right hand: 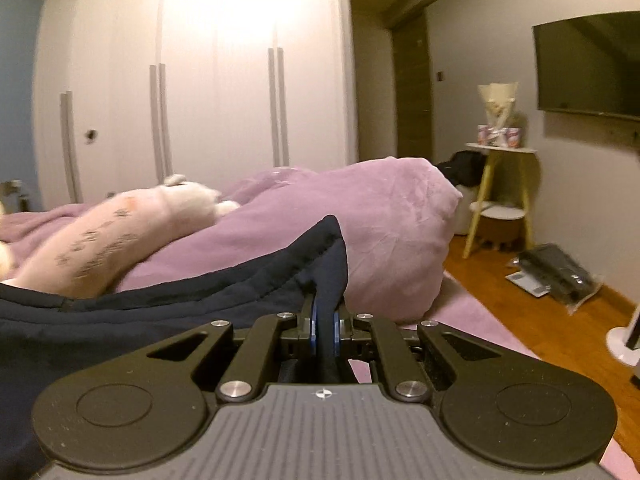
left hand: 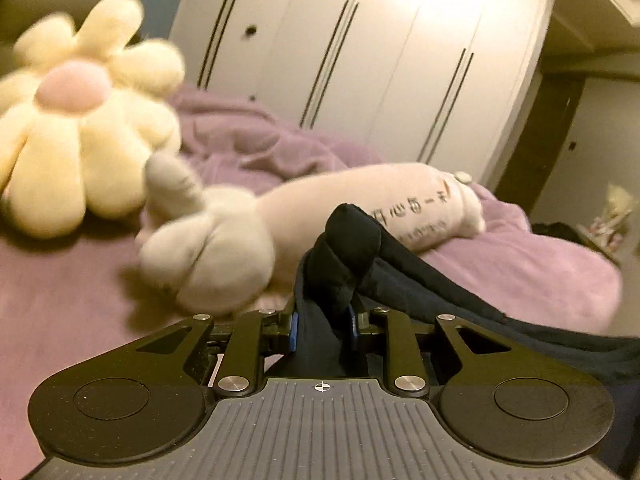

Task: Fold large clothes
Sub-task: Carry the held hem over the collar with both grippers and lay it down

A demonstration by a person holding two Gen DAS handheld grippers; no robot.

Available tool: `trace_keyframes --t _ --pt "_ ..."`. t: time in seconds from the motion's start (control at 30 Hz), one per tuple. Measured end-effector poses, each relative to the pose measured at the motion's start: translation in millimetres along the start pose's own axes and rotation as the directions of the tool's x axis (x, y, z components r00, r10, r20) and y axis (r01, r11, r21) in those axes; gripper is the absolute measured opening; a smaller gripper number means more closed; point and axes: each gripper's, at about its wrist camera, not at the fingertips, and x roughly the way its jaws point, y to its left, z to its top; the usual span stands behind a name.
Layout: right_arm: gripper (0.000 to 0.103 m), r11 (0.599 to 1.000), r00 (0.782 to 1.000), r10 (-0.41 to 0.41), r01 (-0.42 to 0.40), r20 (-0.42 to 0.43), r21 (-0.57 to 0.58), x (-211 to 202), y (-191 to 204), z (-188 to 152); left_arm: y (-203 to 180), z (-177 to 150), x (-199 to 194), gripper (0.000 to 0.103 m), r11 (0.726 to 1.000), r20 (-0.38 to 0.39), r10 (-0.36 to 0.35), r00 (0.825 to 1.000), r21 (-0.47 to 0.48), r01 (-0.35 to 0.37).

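My left gripper (left hand: 323,320) is clenched on a bunched fold of the dark navy garment (left hand: 352,248), raised above the purple bedspread (left hand: 72,292). My right gripper (right hand: 325,322) is clamped on the garment's hemmed edge (right hand: 320,248), cloth trailing left across the bed. A long plush pillow (left hand: 360,196) lies just beyond.

White wardrobe (right hand: 192,92), wall TV (right hand: 588,66), wooden floor (right hand: 532,304), purple bedding (right hand: 384,216).
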Motion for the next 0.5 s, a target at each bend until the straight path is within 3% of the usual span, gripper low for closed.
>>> trace_keyframes --t 0.17,0.33,0.5 --pt "0.007 0.996 0.993 -0.092 0.092 -0.069 0.001 71 12 -52 -22 -36 70 0.026 0.994 0.006 0.099 0.995 0.041 -0.099" --pt "0.009 0.991 0.985 -0.134 0.131 -0.112 -0.035 104 9 -105 -9 -89 113 0.031 0.987 -0.002 0.153 0.988 0.046 -0.153" --pt "0.014 0.991 0.970 -0.129 0.131 -0.206 -0.004 132 3 -117 28 -115 143 0.051 0.986 -0.059 0.127 0.990 -0.104 -0.133"
